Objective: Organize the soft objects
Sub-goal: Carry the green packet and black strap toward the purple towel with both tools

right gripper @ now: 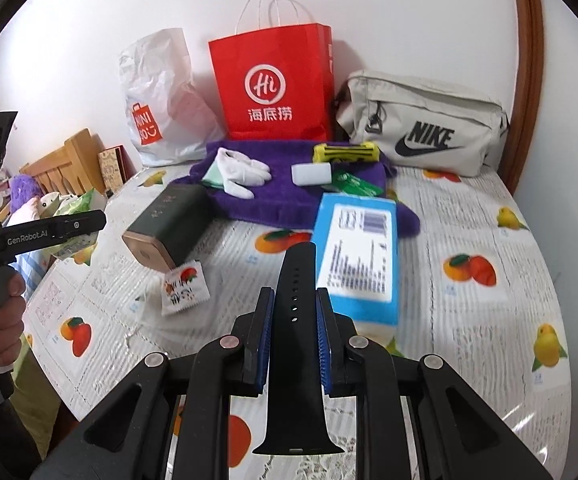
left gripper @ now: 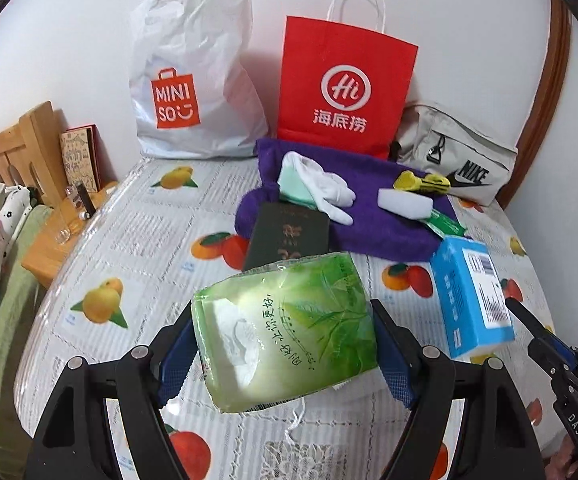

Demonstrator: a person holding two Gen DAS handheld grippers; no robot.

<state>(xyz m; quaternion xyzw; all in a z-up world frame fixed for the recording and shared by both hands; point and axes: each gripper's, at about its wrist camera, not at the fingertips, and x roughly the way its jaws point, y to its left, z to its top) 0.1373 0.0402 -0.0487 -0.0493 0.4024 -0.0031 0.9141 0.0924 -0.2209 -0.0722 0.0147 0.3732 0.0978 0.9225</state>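
Note:
My left gripper (left gripper: 285,336) is shut on a green pack of tissues (left gripper: 289,332), held above the table. My right gripper (right gripper: 295,320) is shut on a black watch strap (right gripper: 295,344) that sticks up between its pads. Further back lies a purple towel (left gripper: 369,224) (right gripper: 273,200) with white gloves (left gripper: 325,188) (right gripper: 241,174), a white sponge block (left gripper: 405,202) (right gripper: 312,174), a yellow and black tool (left gripper: 423,182) (right gripper: 345,153) and a green sachet (left gripper: 447,226) (right gripper: 355,184) on it. A blue box (left gripper: 471,296) (right gripper: 357,256) lies in front of the towel.
A white plastic bag (left gripper: 193,76) (right gripper: 157,100), a red paper bag (left gripper: 345,84) (right gripper: 273,84) and a beige pouch (left gripper: 453,152) (right gripper: 421,124) stand against the wall. A dark green box (left gripper: 289,236) (right gripper: 169,224) and a small fruit-printed packet (right gripper: 185,286) lie on the fruit-patterned tablecloth (left gripper: 129,240). A wooden bedside stand (left gripper: 49,224) is at left.

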